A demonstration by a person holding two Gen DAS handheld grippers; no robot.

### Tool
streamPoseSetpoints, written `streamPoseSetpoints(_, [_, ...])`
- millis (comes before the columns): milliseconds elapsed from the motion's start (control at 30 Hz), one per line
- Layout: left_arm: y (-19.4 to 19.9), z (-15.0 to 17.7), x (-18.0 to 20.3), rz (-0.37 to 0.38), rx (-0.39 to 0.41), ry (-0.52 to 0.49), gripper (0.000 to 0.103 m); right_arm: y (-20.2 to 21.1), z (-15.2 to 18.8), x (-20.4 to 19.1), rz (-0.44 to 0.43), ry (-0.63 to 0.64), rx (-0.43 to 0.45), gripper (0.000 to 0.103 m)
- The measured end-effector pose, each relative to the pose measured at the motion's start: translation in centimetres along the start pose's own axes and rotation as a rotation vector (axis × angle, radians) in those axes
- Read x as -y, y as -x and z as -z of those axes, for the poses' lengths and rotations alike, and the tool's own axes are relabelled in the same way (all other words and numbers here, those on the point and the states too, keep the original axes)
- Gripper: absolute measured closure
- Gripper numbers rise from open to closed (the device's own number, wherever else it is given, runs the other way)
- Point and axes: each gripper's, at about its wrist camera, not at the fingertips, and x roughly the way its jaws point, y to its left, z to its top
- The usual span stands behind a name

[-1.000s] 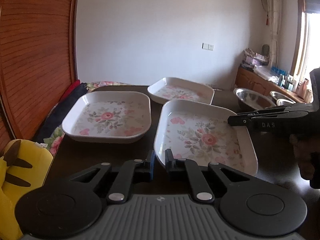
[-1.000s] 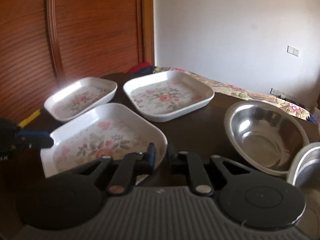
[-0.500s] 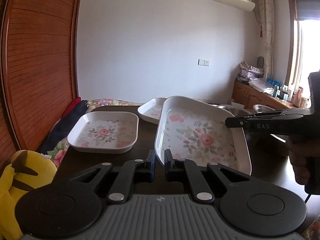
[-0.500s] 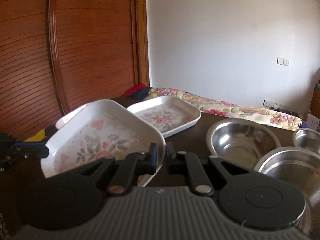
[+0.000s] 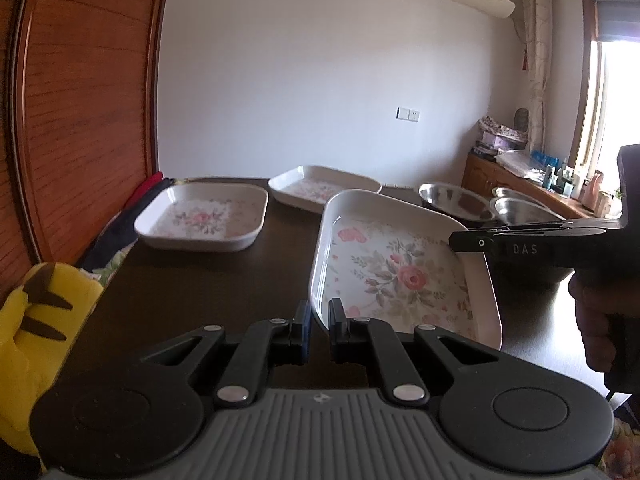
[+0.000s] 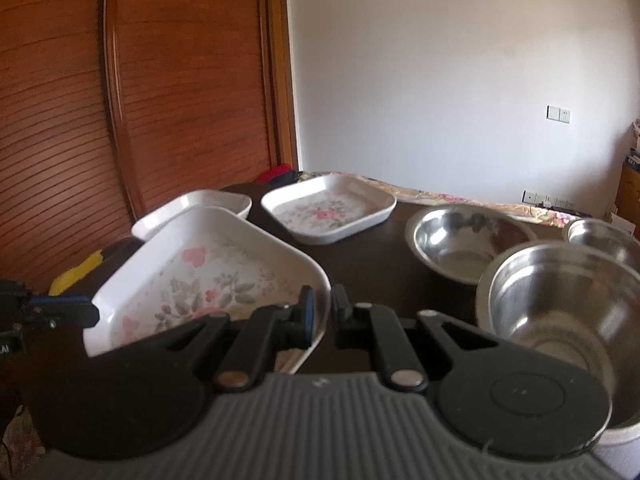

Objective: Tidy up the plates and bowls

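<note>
Held plate: I have the floral square plate (image 5: 404, 276) lifted off the dark table (image 5: 208, 280), nearer me than the other two plates, its far edge tipped up.
Left gripper (image 5: 318, 320): jaws pinching the plate's near-left rim.
Right gripper (image 6: 323, 312): jaws pinching the rim at the corner on the bowl side; a person's hand (image 5: 600, 320) grips its handle.
Step in hand: I judge this to be carrying the plate over to stack it on another plate.
Doing it well: I would keep both grips moving together so the rim is not twisted, level the plate before lowering, line its corners up over the left plate (image 5: 204, 218), and let go only once it sits flat inside.
Risk: a thin rim grip could slip if one side leads.
Plates: three, all white with flowers; the back plate (image 5: 324, 188) lies beyond the held one, the left plate beside the wooden door.
Bowls: three steel ones, right of the held plate: a wide bowl (image 6: 468, 242), a deeper near bowl (image 6: 560, 304), and a small far bowl (image 6: 600, 238).
Stacked so far: nothing that I can see.
</note>
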Motion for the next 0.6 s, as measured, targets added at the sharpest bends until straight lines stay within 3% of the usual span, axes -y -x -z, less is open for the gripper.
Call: streamPoseSetpoints(600, [-0.4,2.1,0.3,0.002,-0.046,0.028,0.076,-0.7,2.1,-0.5,-0.004,0.022,-0.037,0.092])
